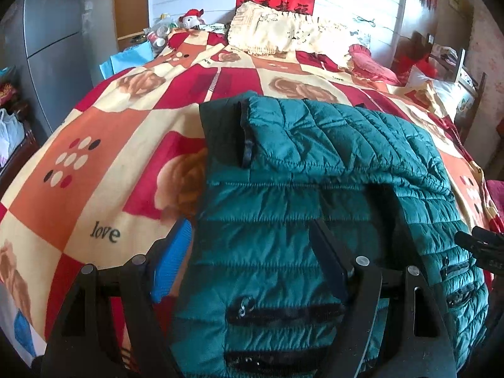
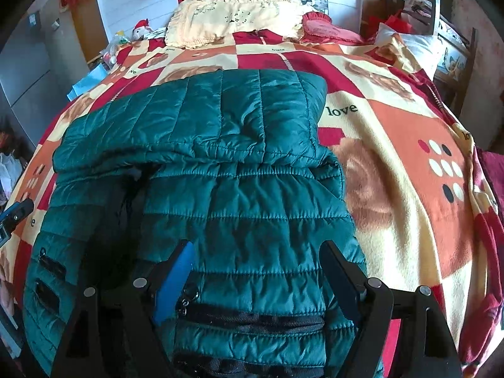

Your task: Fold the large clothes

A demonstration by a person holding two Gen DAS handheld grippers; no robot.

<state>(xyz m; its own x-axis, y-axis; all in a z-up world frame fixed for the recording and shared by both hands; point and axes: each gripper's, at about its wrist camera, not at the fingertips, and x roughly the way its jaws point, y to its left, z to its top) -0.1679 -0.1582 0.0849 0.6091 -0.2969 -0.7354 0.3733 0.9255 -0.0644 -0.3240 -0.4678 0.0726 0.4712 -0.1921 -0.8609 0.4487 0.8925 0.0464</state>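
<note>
Across the near edge of the bed, your teal quilted jacket lies folded on the patterned blanket. Your left gripper and right gripper both hover over its hem, fingers spread apart.

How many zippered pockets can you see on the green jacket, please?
2 on the jacket: one black zipper between the right gripper's open fingers, one near the left hem edge. Further dark strips lower down may be more; folds may hide others.
</note>
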